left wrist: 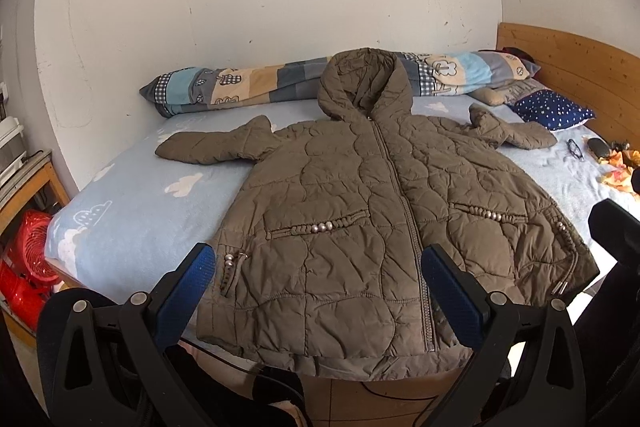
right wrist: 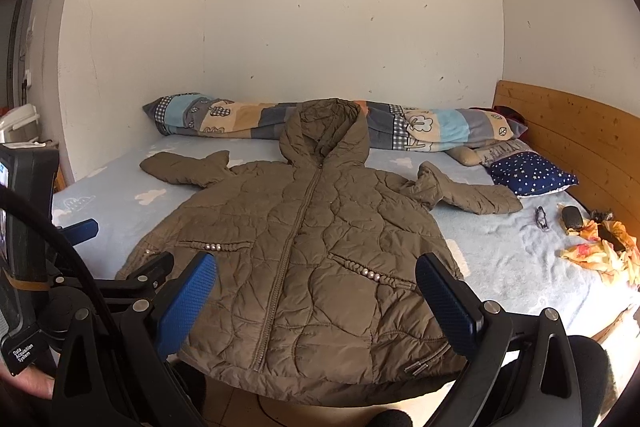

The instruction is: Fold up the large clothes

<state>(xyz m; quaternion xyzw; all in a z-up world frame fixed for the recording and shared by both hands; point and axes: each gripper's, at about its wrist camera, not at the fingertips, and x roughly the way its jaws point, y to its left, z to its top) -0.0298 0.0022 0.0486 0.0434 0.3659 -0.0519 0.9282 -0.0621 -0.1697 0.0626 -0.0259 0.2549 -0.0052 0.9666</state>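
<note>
Nearest the cameras, the left gripper [left wrist: 318, 267] and the right gripper [right wrist: 316, 277] both hang over the foot of the bed with their blue-padded jaws spread wide and nothing between them. Just beyond them the jacket [right wrist: 304, 247], a brown quilted one with a hood, lies face up and zipped on the bed [left wrist: 140, 203], its hem hanging slightly over the near edge, both sleeves stretched out sideways and the hood pointing toward the wall. It looks puffy and light, soft enough to bend anywhere but springy, so a fold will likely want to bounce open, and the shell may be slick under the pads. The best holds are probably a sleeve cuff or a hem corner, where the padding is thin. Off to the right lie glasses [right wrist: 541, 218] and a crumpled orange cloth [right wrist: 604, 255]. Farthest back, a rolled patchwork quilt [left wrist: 240, 85] runs along the wall beside a starry blue pillow [left wrist: 554, 111].
</note>
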